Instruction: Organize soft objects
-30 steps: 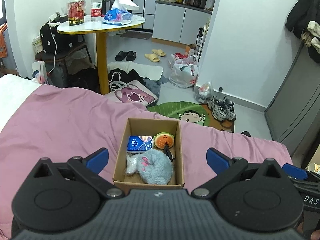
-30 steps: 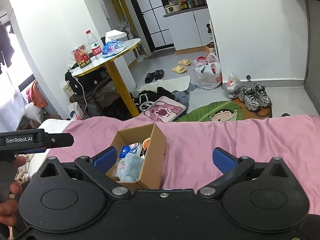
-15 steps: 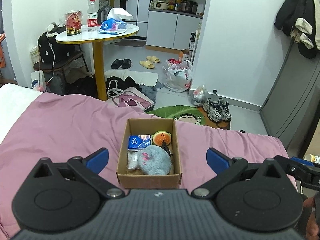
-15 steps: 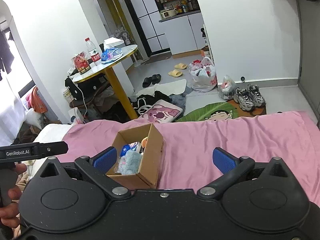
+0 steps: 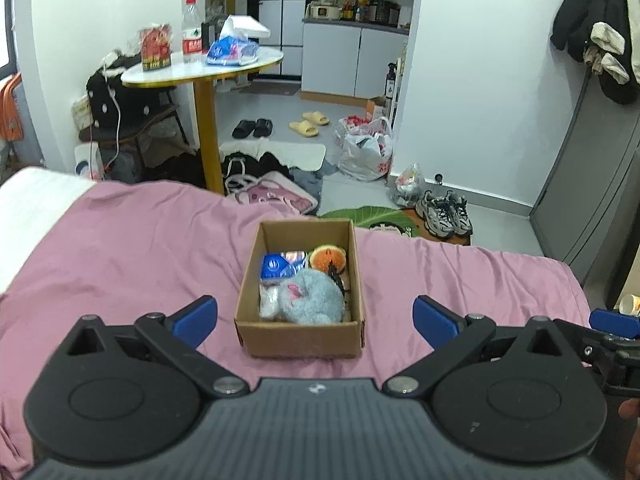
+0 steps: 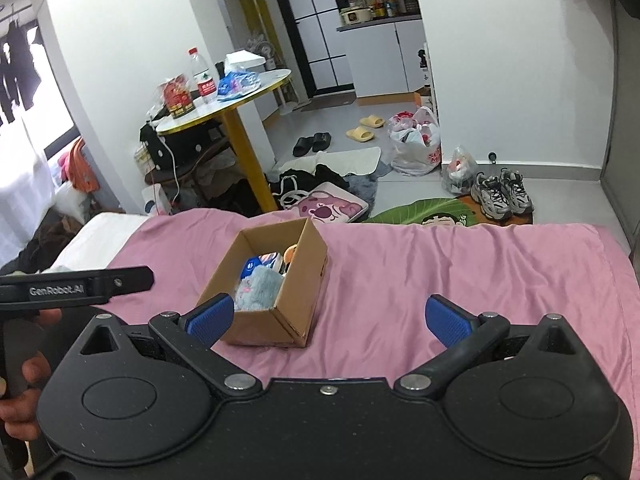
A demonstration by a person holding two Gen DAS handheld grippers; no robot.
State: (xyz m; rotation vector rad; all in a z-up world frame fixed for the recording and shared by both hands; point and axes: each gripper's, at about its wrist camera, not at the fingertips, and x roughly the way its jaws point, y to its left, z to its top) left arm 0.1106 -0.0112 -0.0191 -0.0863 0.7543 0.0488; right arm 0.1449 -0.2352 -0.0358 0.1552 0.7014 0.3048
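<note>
1. Two grippers, both spread wide and holding nothing; my left gripper (image 5: 315,315) and my right gripper (image 6: 330,316) hang above the pink sheet (image 5: 120,264), short of the box (image 5: 300,336).
2. Box position: it sits on the sheet, open top up; from the left gripper it lies dead ahead, centred between the fingers; from the right gripper it lies ahead and to the left, beyond the left finger (image 6: 210,316).
3. Box axis: its long side runs away from me, in line with the left gripper's reach; seen from the right it is skewed, one corner toward me.
4. Contents: a grey plush (image 5: 314,302) at the near end, a blue pack (image 5: 276,266) and an orange toy (image 5: 328,258) at the far end; no soft object shows loose on the sheet.
5. Judgement: sorting looks nearly or fully done; if another reach into the box is needed, the left gripper is better aligned and needs only a straight advance; the right would have to swing left first.
6. Risk: the box is light cardboard on soft bedding; a nudged wall may tip it.
</note>
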